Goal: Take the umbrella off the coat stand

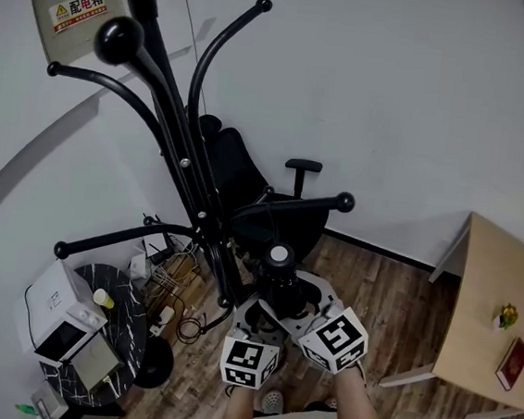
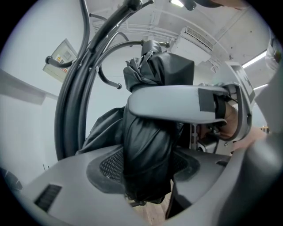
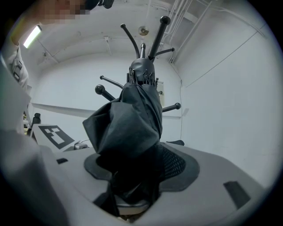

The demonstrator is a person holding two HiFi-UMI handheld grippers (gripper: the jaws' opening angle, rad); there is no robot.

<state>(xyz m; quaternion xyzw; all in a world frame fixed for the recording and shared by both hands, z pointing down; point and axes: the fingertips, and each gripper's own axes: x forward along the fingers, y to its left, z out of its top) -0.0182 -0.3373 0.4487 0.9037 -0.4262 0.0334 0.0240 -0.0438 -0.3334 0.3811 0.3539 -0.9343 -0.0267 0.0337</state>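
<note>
Closest in, the person's two forearms [image 1: 352, 418] come up from the bottom edge, held level and close together, each marker cube facing up. The left gripper [image 1: 264, 323] is clenched on the folded black umbrella [image 1: 277, 285], its mesh pads pressed into the gathered cloth. The right gripper [image 1: 306, 303] grips the same bundle from the other side, one of its pale fingers lying across the cloth above the left jaws. The umbrella stands upright between them, cap end upward, just beside the coat stand [image 1: 188, 164] and under one of its knobbed arms. I can't tell whether it touches the stand, and its lower end is buried among the jaws.

Behind the stand sits a black office chair [image 1: 246, 179], mostly hidden by the poles. To the left, a white microwave [image 1: 60, 313] rests on a dark round table [image 1: 124, 284], partly cut off. A wooden desk [image 1: 494, 303] runs off the right edge. High on the wall hangs a grey electrical box [image 1: 74, 3].
</note>
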